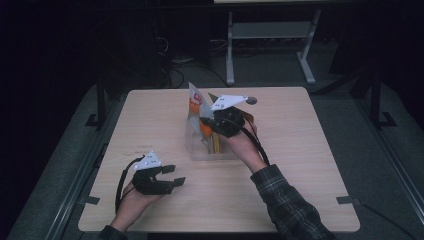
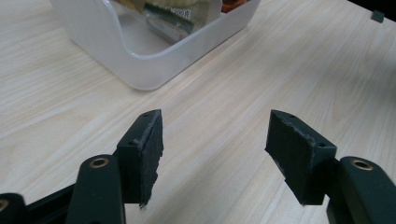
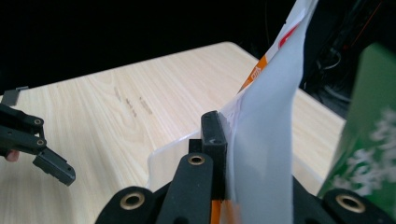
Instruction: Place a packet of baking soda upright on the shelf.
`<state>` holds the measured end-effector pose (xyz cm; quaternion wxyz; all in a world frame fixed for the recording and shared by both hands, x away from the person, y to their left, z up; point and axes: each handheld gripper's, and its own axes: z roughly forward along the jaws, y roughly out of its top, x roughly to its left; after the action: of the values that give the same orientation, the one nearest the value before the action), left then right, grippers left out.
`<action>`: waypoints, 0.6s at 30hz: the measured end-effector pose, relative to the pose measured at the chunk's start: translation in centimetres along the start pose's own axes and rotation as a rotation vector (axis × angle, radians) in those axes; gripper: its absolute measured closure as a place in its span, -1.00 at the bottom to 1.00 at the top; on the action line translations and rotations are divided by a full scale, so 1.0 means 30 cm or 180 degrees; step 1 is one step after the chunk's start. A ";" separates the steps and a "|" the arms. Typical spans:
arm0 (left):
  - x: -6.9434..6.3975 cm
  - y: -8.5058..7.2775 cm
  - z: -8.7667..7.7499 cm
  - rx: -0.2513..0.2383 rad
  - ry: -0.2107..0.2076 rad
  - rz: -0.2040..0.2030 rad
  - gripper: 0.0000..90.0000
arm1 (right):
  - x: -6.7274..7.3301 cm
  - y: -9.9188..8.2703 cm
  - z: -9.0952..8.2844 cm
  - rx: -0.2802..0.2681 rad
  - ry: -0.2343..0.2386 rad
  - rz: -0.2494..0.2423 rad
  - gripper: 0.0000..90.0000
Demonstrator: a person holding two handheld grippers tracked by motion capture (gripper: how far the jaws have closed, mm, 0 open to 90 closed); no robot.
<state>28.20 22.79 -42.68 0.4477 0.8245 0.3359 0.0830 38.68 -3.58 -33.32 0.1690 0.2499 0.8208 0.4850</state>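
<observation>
**Two grippers at a wooden table, one pinching a snack packet over a clear bin**

Two grippers work above a pale wood-grain table. Next in size is the translucent plastic bin, rounded at its corners, which sits directly below the right gripper and ahead of the left gripper, well apart from it. Inside the bin lie several packets, too blurred to name, in orange, yellow and dark tones.

A white packet stands upright out of the bin, tall and flat, its back plain white, with an orange stripe and a red mark along its edge; in the high view its top rises just beyond the right gripper. The right gripper's jaws are pressed together on this packet, the near pad flat against its white face. Just to the right of those jaws stands a green packet with white speckles.

The left gripper rests low near the table's front edge, its jaws spread with bare wood between them.
</observation>
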 end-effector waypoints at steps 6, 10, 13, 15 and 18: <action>0.002 -0.002 0.008 0.0024 -0.0014 0.0048 -0.26 | -0.012 -0.028 0.028 0.0127 0.0033 0.0035 1.00; 0.002 -0.004 0.013 0.0083 -0.0030 0.0085 -0.31 | -0.016 -0.050 0.045 0.0180 0.0034 0.0073 0.99; 0.000 -0.006 0.019 0.0115 -0.0036 0.0079 -0.36 | -0.019 -0.059 0.046 0.0149 0.0068 0.0128 0.96; 0.000 -0.007 0.021 0.0112 -0.0045 0.0075 -0.37 | -0.021 -0.058 0.043 0.0144 0.0079 0.0146 0.90; -0.002 -0.007 0.023 0.0108 -0.0051 0.0067 -0.37 | -0.019 -0.057 0.034 0.0157 0.0055 0.0157 0.78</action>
<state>28.35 22.36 -43.24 0.4355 0.8361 0.3249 0.0755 39.25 -3.87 -35.30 0.1437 0.2699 0.8275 0.4708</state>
